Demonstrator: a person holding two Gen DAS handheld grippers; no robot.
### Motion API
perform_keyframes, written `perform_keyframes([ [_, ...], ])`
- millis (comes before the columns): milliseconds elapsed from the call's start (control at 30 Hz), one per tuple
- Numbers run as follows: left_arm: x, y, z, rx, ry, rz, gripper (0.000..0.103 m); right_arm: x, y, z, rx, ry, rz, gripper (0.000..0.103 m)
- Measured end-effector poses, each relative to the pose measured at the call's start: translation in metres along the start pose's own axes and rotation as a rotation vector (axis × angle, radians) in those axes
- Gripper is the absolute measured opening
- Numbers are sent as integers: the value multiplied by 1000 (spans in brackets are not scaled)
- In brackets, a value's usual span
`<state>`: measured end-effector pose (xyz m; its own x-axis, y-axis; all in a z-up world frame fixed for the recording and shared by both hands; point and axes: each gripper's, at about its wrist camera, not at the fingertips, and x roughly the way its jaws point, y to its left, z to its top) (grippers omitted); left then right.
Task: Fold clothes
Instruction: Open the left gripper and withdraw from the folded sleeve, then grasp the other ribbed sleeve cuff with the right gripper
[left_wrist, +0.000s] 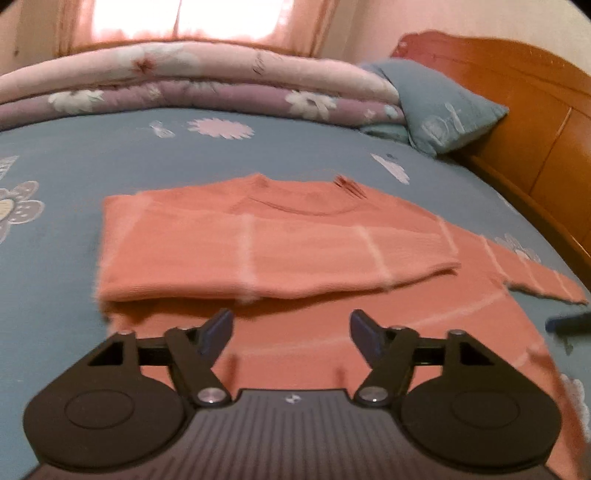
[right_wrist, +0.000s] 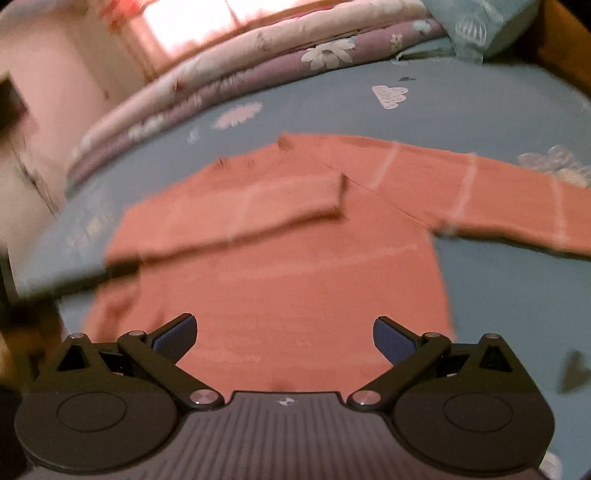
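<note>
One sweater (left_wrist: 266, 240), two folded quilts (left_wrist: 192, 81), one pillow (left_wrist: 443, 107).

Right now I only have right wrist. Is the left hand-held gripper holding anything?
Observer: No. The left hand-held gripper is open over the sweater, with nothing between its pads.
Operator: The spread sleeve runs out of my frame. Where's its cuff?
Observer: The cuff lies flat on the bedsheet, not folded in, well apart from the wooden headboard.
</note>
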<state>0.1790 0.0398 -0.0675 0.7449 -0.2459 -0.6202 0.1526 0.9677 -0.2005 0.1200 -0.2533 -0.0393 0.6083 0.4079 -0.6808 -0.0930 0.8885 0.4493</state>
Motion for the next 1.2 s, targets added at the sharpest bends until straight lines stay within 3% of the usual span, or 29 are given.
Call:
perform_keyframes([
  [133,6,35,1,-109,-3,-28,71,39,-8,35,160,-9,129,100],
  [200,7,49,-3,-169,1,-56,71,64,-18,46,259,0,161,90],
  [300,8,58,-11,-194,2,-83,73,96,-32,56,386,5,151,80],
  [567,17,71,-17,-242,-31,-157,80,132,-39,65,458,-95,75,73],
  [667,13,70,-21,-227,-35,-162,80,143,-34,74,405,-128,-12,33],
  [700,11,70,-22,-223,-36,-163,80,146,-33,77,390,-130,-32,12],
  [933,7,73,-26,-241,-55,-170,81,134,-15,101,271,-233,-80,12],
  [1100,1,76,-24,-274,-105,-153,81,146,-22,95,255,-137,-190,17],
  [1167,1,82,-25,-308,-132,-161,82,147,-22,88,236,-137,-207,20],
  [1200,1,86,-26,-332,-149,-157,82,144,-19,88,230,-134,-214,28],
])
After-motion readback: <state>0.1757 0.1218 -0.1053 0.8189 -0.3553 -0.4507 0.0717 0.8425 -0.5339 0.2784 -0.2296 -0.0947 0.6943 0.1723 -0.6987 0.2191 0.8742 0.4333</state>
